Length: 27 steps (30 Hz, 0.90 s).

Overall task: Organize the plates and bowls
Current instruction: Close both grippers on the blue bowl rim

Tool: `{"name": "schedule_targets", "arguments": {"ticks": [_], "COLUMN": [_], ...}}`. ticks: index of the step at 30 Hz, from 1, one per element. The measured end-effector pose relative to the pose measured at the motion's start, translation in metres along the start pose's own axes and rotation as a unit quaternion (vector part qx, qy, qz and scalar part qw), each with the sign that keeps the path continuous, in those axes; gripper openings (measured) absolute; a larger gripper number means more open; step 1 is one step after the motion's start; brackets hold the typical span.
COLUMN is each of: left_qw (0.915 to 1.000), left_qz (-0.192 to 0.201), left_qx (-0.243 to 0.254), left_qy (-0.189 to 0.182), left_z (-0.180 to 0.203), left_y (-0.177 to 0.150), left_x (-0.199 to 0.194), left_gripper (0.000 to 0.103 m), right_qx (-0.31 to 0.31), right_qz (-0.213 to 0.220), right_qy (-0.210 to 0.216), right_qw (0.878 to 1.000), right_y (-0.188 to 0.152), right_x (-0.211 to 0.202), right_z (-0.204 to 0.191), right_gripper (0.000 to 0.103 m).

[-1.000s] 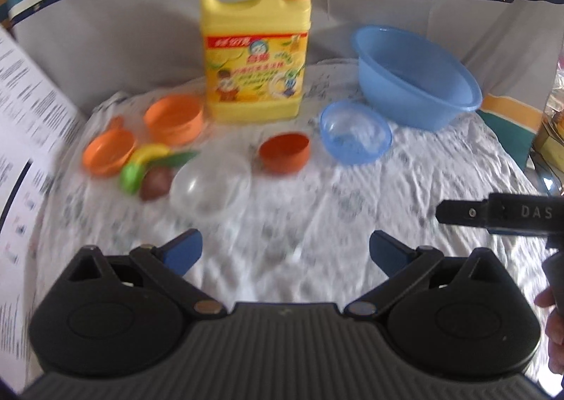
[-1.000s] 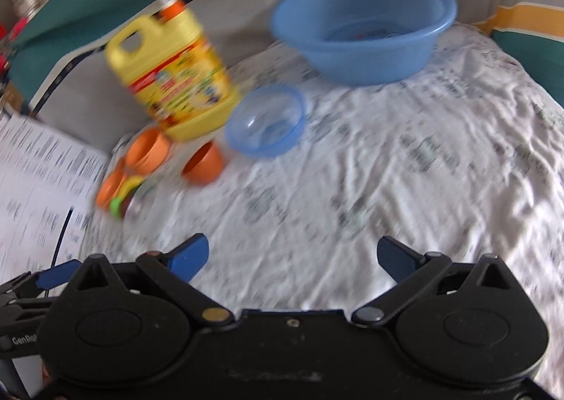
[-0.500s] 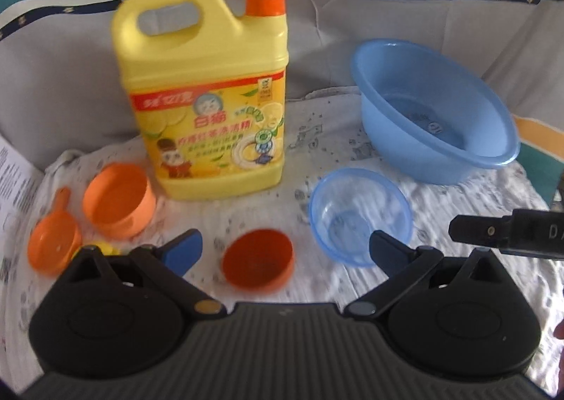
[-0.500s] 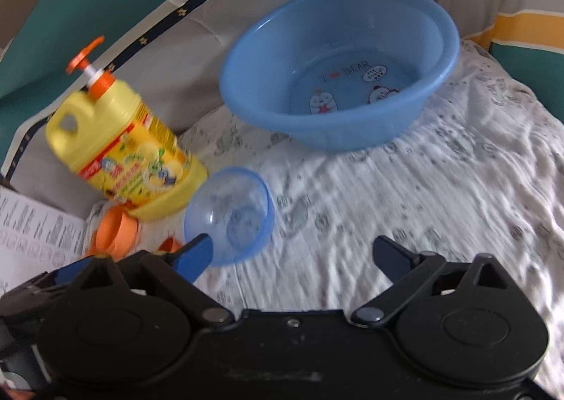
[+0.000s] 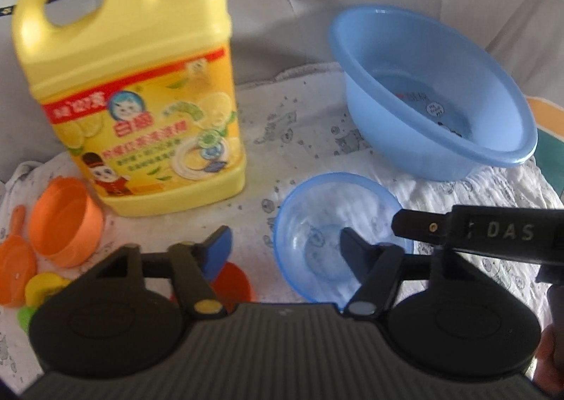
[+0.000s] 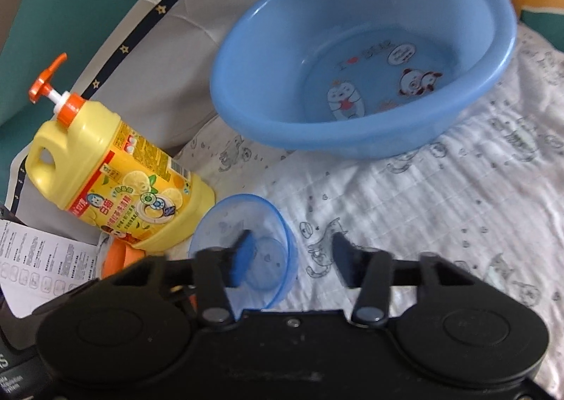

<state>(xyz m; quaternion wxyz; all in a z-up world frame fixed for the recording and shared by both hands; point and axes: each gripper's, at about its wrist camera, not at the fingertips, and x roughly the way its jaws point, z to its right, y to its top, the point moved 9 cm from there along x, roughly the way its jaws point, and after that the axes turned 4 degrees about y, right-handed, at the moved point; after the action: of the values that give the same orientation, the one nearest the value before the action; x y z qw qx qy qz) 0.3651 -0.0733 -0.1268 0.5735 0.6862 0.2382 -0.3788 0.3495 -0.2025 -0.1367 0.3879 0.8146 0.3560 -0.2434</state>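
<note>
Bowl rim apparently between right claw tips, ungripped.

Basin: glossy blue plastic. Small bowl: clear bluish plastic. Detergent jug: smooth yellow plastic. Cloth: crinkled, matt, printed.

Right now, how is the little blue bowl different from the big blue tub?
The bowl is much smaller than the tub. The bowl is see-through, so the cloth shows through it; the tub is solid blue. The tub has cartoon animals printed on its bottom; the bowl is plain. The bowl lies close to both open grippers, and the tub sits farther back. Both are blue, round, plastic and empty.
</note>
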Motion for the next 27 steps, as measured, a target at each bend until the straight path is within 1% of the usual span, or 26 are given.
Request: {"name": "schedule_targets", "arguments": {"ticks": [1, 2, 4, 6, 8, 12, 17, 23, 27], "left_qw": [1.0000, 1.0000, 0.9999, 0.9998, 0.9999, 0.9997, 0.9997, 0.9996, 0.9989], "left_qz": [-0.003, -0.006, -0.010, -0.012, -0.011, -0.023, -0.023, -0.026, -0.032], "left_qx": [0.002, 0.003, 0.006, 0.010, 0.013, -0.007, -0.012, -0.013, -0.025], "left_qy": [-0.002, -0.005, -0.011, -0.010, -0.001, 0.003, -0.002, -0.007, -0.024], "left_z": [0.002, 0.004, 0.007, 0.011, 0.011, 0.009, 0.016, 0.026, 0.030], "left_y": [0.000, -0.001, -0.001, -0.002, -0.003, -0.008, -0.021, -0.045, -0.068], "left_x": [0.003, 0.005, 0.007, 0.010, 0.009, 0.006, -0.012, -0.044, -0.071], "left_gripper": [0.051, 0.045, 0.039, 0.035, 0.032, 0.032, 0.032, 0.032, 0.035], "right_qx": [-0.001, -0.003, -0.003, -0.002, -0.002, -0.008, -0.016, -0.026, -0.040], "right_qz": [0.000, -0.002, -0.007, -0.012, -0.011, -0.011, -0.009, -0.013, -0.022], "right_qy": [0.000, 0.000, 0.003, 0.008, 0.008, 0.012, 0.002, -0.002, -0.005], "right_qw": [1.000, 1.000, 1.000, 1.000, 1.000, 1.000, 1.000, 1.000, 0.999], "right_y": [-0.001, -0.001, -0.003, -0.004, -0.006, -0.009, -0.018, -0.042, -0.064], "right_x": [0.002, 0.005, 0.010, 0.012, 0.012, 0.003, -0.017, -0.053, -0.077], "right_z": [0.001, 0.002, 0.004, 0.004, 0.003, 0.001, 0.001, 0.003, 0.003], "right_gripper": [0.029, 0.026, 0.015, 0.011, 0.009, 0.009, 0.009, 0.009, 0.009]}}
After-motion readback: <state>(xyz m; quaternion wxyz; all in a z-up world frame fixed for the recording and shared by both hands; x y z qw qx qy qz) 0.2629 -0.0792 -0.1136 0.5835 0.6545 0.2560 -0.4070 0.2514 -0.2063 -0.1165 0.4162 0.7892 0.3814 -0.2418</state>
